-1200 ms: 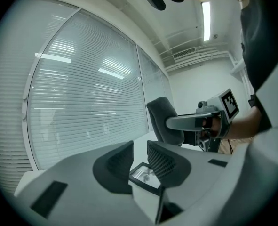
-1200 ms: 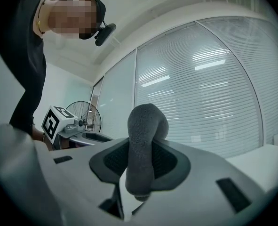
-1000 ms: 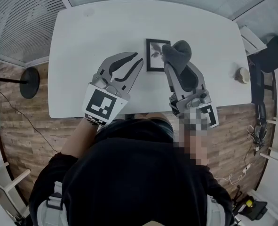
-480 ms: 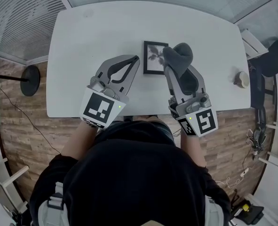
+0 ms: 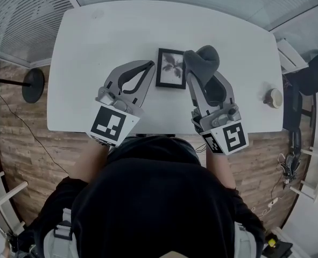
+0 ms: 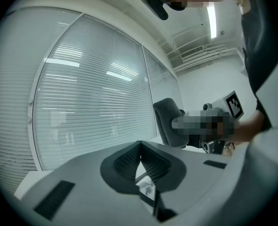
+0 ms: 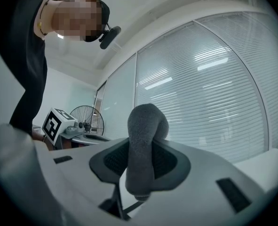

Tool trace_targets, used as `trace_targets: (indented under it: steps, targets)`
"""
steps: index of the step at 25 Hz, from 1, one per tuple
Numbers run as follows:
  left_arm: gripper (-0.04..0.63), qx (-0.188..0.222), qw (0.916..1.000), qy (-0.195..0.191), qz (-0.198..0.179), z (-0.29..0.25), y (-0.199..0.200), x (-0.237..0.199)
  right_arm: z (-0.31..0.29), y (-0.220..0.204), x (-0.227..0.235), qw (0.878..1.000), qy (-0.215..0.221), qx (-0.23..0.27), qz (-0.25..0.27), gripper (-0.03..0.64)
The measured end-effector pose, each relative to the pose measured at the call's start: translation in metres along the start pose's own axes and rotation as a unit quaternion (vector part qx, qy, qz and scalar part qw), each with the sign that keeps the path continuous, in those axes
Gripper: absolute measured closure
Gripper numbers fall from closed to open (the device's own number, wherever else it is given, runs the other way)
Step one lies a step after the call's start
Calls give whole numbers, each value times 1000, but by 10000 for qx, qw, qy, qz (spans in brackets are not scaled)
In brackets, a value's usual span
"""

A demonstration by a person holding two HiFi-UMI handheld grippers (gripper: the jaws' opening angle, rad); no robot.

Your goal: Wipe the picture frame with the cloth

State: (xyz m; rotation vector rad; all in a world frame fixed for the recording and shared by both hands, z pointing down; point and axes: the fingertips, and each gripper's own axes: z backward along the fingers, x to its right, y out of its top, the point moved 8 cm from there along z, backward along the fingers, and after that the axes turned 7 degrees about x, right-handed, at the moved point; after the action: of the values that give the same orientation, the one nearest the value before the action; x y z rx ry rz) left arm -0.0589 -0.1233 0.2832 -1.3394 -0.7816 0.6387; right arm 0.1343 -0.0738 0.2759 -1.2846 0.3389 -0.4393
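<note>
The cloth (image 5: pixel 203 62) hides the upper right corner of the picture frame (image 5: pixel 169 69) in the head view, the person's body (image 5: pixel 159 198) covers part of the near edge of the table (image 5: pixel 94 42), and the small round thing (image 5: pixel 272 97) at its right end is too small to name.

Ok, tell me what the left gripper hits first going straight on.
Likely nothing near: the left gripper aims level over the left edge of the picture frame, then above the table toward the window blinds. Height unclear.

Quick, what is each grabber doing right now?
Left gripper: closed, nothing between its jaws.
Right gripper: closed on the grey cloth.
</note>
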Motion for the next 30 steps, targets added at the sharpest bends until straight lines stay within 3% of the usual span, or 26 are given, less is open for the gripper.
trace_targets:
  steps: [9, 14, 30]
  targets:
    - [583, -56, 9998, 171, -17, -13, 0, 5, -7, 7, 15, 9992, 172, 239, -285, 500]
    - [583, -113, 9997, 237, -1, -16, 0, 10, 0, 2, 25, 9998, 187, 60, -53, 500]
    - [583, -92, 9993, 352, 47, -22, 5, 17, 2, 5, 35, 9995, 321, 56, -23, 500]
